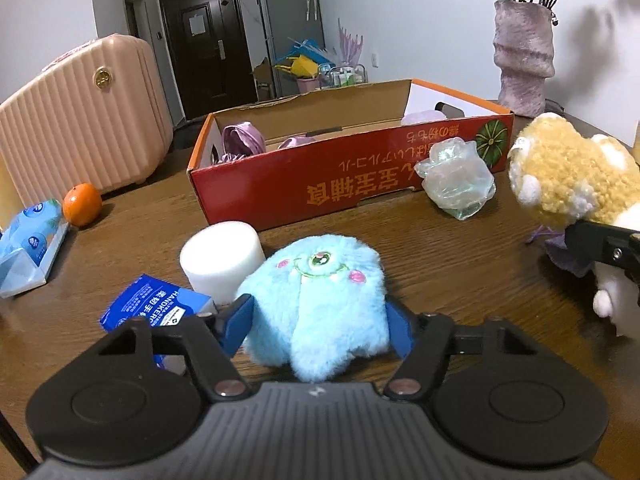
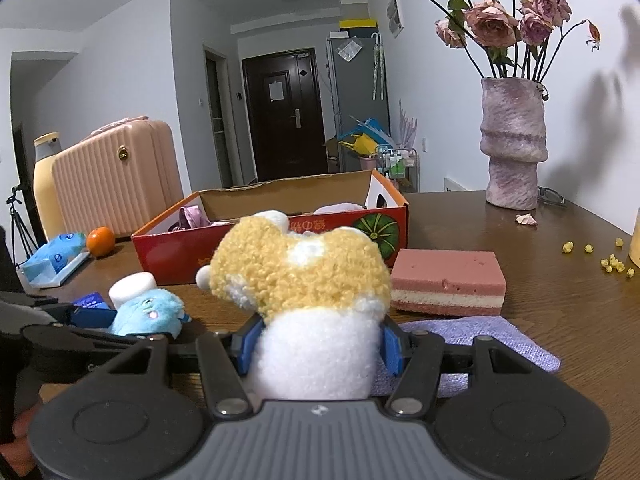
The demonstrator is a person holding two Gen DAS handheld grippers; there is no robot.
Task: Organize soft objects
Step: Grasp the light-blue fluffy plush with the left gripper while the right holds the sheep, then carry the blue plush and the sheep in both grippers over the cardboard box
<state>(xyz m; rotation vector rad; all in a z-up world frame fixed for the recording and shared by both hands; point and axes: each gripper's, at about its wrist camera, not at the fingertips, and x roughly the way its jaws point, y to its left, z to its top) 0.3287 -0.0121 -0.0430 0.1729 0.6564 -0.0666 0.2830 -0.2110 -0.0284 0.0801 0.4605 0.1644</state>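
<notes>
Blue pack (image 1: 150,304), "HANDKERCH…" legible; red box (image 1: 352,176), orange script. Left gripper (image 1: 318,320) fingers touch blue plush (image 1: 320,300) sides. Right gripper (image 2: 318,348) fingers clamp yellow-white plush (image 2: 304,280).

Plush toy (image 1: 320,300) before box (image 1: 352,184)

We see a dark wooden table (image 2: 520,340) bearing a red cardboard box (image 1: 344,176), pink sponge (image 2: 448,280), orange (image 1: 82,204), vase (image 2: 514,148) and lilac cloth (image 2: 480,344).

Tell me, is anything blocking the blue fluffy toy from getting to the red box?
Yes: a white foam cylinder stands just left of the straight path. Otherwise only bare table lies between the blue plush toy in the left gripper and the red cardboard box.
</notes>
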